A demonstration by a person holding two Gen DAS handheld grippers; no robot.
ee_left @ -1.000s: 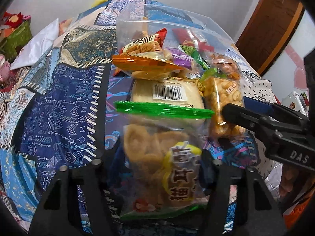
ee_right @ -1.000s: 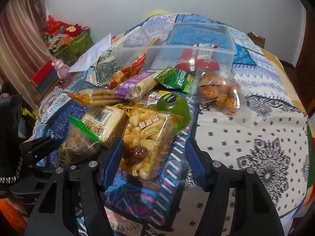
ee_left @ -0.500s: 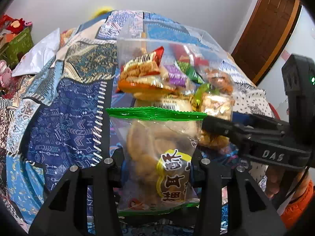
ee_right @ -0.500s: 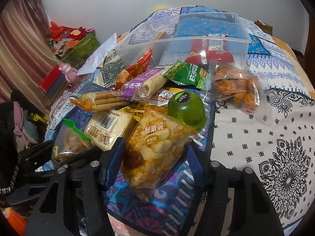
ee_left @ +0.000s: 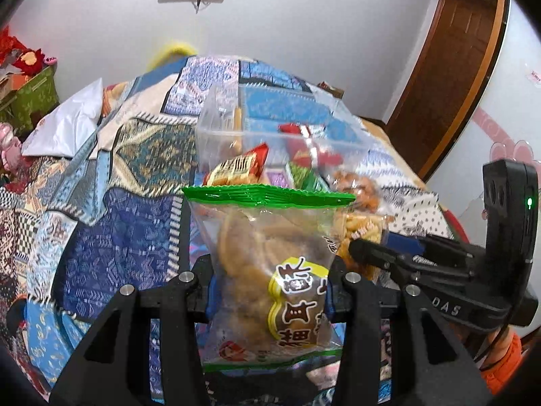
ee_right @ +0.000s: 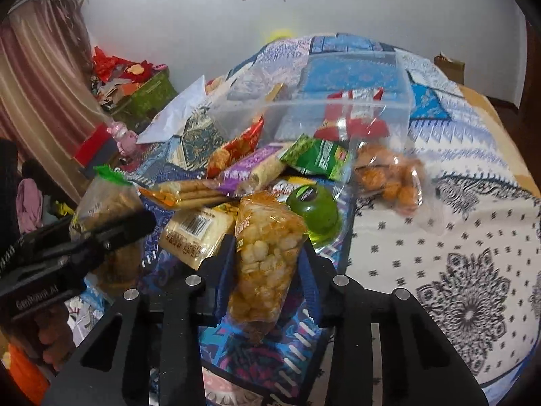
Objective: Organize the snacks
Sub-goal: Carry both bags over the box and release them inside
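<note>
Left tongs (ee_left: 270, 291) are clamped on a green-topped bag of fried crisps (ee_left: 270, 264), held raised short of the clear plastic bin (ee_right: 338, 77). Right tongs (ee_right: 267, 274), jaws just closed, pinch a puffed-snack pack (ee_right: 267, 257) nr the snack pile; open bedspread (ee_right: 456, 253) lies rt of it.

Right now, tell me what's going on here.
A person is sorting snacks on a quilted bed. The left claw is clamped on a green-topped bag of fried crisps. The right claw has just closed on a pack of puffed corn snacks. The clear bin behind the pile holds few packets.
</note>
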